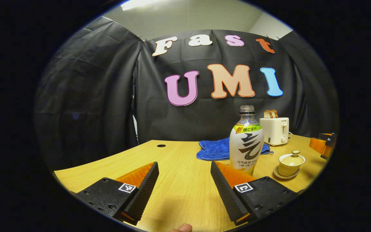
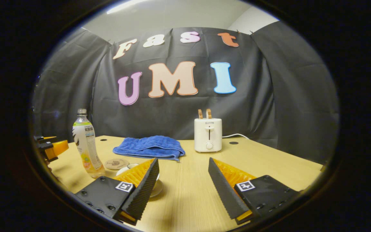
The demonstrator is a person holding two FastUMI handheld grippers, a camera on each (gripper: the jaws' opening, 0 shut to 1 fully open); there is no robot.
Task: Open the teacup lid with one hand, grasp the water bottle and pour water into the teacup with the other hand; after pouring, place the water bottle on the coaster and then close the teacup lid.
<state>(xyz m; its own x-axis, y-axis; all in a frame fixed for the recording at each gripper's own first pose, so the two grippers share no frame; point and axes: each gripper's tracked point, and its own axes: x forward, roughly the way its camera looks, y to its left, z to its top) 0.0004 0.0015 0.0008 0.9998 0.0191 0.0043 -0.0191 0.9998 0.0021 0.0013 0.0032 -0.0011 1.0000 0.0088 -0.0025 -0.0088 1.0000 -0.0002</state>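
A pale wood worktop (image 1: 179,174) stood before black cloth walls. The left gripper (image 1: 184,190) held its fingers wide apart, gripping nothing; the water bottle (image 1: 246,141) stood just beyond its right finger, the lidded teacup (image 1: 290,163) further right. The right gripper (image 2: 183,190) was equally spread and empty, with the coaster (image 2: 116,163) visible beside the bottle.

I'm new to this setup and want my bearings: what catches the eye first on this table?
Probably the uncapped water bottle, standing upright on the wooden table in front of a blue towel. To its right in the left gripper view sits the lidded teacup on its saucer. At the back stands a white toaster holding two slices of bread, and both grippers are open, holding nothing.
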